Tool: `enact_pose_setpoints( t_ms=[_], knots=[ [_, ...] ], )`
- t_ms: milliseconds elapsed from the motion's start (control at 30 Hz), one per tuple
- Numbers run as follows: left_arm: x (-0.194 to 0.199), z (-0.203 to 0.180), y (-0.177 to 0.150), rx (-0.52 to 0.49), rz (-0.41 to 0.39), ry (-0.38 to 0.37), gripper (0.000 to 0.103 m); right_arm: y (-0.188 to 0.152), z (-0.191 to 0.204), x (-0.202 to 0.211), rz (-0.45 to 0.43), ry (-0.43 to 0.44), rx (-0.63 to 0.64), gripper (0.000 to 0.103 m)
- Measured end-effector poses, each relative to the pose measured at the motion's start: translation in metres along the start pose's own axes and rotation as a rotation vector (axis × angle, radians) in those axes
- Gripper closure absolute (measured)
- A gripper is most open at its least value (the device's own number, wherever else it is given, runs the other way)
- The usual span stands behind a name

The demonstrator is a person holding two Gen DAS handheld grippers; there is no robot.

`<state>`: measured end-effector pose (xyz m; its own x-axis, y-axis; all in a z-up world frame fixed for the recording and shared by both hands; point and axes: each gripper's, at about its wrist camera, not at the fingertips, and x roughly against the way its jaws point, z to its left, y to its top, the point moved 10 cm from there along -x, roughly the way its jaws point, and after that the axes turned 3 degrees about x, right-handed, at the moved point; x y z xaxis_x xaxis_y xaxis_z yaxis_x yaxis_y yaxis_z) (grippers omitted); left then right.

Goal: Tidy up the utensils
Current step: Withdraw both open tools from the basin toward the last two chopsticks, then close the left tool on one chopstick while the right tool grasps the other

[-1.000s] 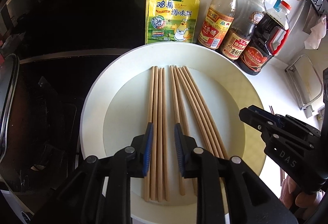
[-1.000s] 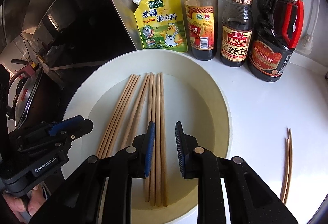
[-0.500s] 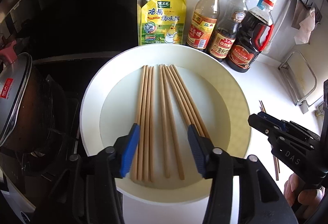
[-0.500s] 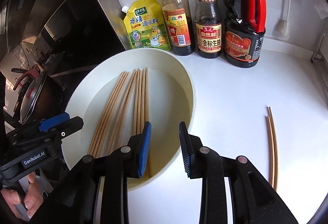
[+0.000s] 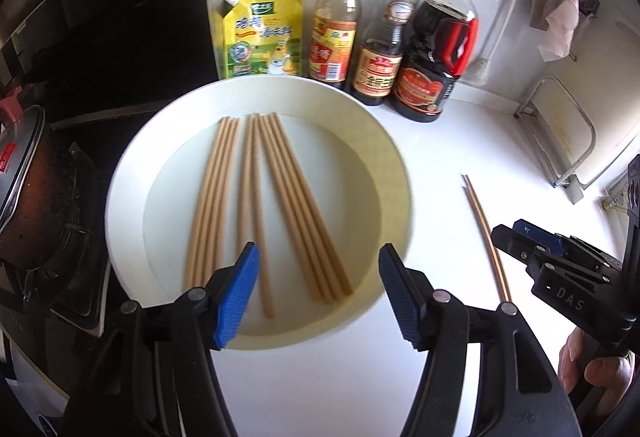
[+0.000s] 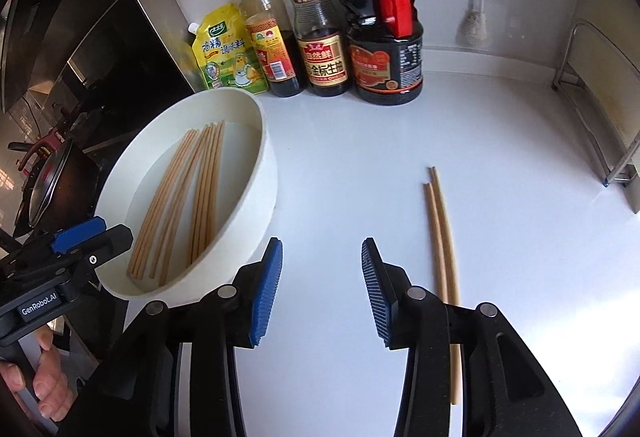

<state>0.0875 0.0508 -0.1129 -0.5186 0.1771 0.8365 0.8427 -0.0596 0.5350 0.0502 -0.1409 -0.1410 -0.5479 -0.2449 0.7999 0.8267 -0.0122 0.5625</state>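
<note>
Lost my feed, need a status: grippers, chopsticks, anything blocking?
Left gripper and right gripper open, jaws just opening, empty. Wooden chopsticks in round white basin; one pair on white counter. Nothing blocking.

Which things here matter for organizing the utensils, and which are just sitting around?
Part of the job:
chopsticks in the bowl
white bowl
loose chopstick pair on the counter
left gripper and right gripper, both open and empty

Lying about:
yellow seasoning pouch
three sauce bottles
pot on the stove
</note>
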Motion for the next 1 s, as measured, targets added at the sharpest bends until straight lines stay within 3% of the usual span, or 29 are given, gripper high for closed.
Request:
enact_pose_setpoints(
  t_ms=[400,633,1000],
  knots=[
    [0.001,-0.073,-0.025,-0.081,0.014,-0.033,0.037,-0.033,-0.067,0.008,0.034,-0.061,-0.026,0.053],
    [-0.013,-0.096,-0.041,-0.101,0.047,-0.031,0.033,-0.057,-0.093,-0.007,0.058,-0.085,0.006,0.051],
    [-0.034,-0.12,-0.062,-0.143,0.088,-0.026,0.031,-0.065,-0.114,-0.035,0.077,-0.091,0.009,0.051]
  ],
)
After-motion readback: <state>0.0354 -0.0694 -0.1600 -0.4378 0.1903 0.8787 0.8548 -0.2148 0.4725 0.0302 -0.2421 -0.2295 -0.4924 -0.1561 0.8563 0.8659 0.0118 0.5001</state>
